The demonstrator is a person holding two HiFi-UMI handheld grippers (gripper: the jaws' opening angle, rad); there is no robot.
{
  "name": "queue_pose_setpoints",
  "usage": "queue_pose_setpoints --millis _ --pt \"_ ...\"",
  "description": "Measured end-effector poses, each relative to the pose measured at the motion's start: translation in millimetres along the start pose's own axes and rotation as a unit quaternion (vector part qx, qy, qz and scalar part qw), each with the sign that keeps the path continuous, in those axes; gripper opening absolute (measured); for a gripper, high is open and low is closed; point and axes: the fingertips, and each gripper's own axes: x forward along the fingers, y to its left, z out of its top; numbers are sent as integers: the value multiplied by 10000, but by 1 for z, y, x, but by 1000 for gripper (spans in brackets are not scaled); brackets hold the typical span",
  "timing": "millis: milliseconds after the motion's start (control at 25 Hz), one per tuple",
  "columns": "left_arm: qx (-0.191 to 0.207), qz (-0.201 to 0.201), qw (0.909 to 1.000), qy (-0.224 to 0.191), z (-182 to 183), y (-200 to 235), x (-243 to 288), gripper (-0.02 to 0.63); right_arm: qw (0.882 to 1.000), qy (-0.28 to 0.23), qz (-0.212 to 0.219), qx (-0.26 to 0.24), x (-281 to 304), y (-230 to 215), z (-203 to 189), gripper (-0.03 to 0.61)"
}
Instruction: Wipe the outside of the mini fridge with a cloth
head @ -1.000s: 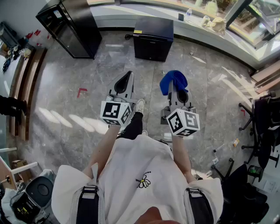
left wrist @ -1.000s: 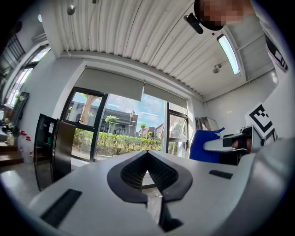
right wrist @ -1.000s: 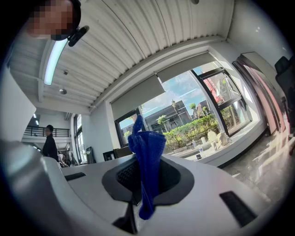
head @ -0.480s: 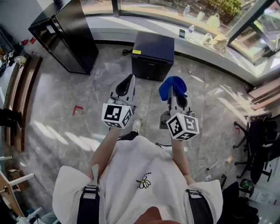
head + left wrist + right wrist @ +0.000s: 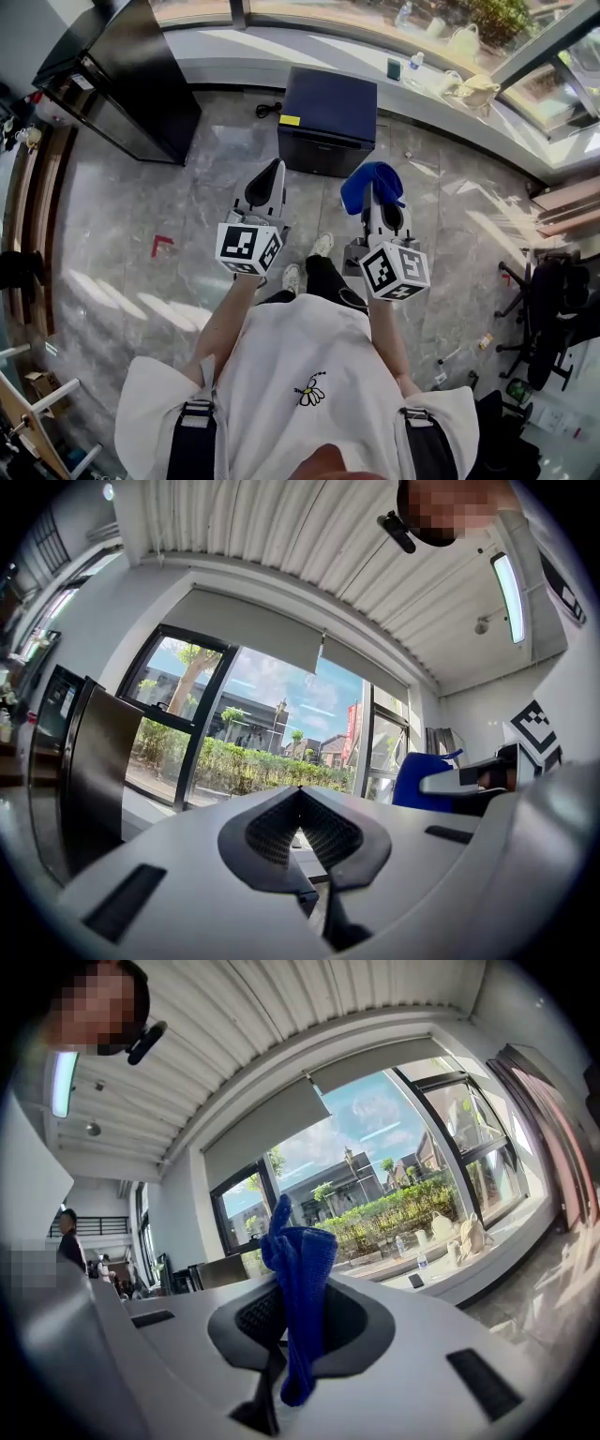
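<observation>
We record a grey marble floor point(image 5: 131, 281) running up to a window ledge point(image 5: 469, 112). A tall black cabinet point(image 5: 122, 84) stands at the far left.

The mini fridge point(image 5: 330, 101) stands upright on the floor with its back to the ledge. It is a near-cubic dark box, so we find no marked long axis. Its top and the face turned towards the person are both in view. We cannot tell whether that face is the door.

The fridge lies straight ahead of both grippers and well apart from them. It sits slightly left of the right gripper's point(image 5: 379, 199) line and slightly right of the left gripper's point(image 5: 266, 180). Both grippers point forward at it and stand about equally distant.

The right gripper's jaws are clamped on a blue cloth point(image 5: 302, 1260), which bunches up above the jaw tips with a short tail hanging below. The left gripper's jaws are closed together with nothing between them.

In our judgement the wiping has not begun. The coming move is a forward approach, with the cloth-bearing right gripper leading to the near face or the top.
</observation>
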Motion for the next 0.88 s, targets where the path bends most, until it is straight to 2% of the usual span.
queue_pose_setpoints --millis 160,360,560,720,880 --pt "-19 68 9999 121 -13 20 40 5 9999 105 -22 74 46 -22 -6 64" --pt "166 158 9997 30 -16 43 126 5 9998 154 91 116 128 -63 -1 64" --pt "383 302 9988 -47 -1 73 234 5 9993 192 168 258 227 -105 25 64" --pt "649 477 9966 -144 8 87 303 5 9985 361 374 144 297 -134 39 64" --pt "632 475 9968 146 -3 102 346 5 9970 560 433 305 347 -146 38 64"
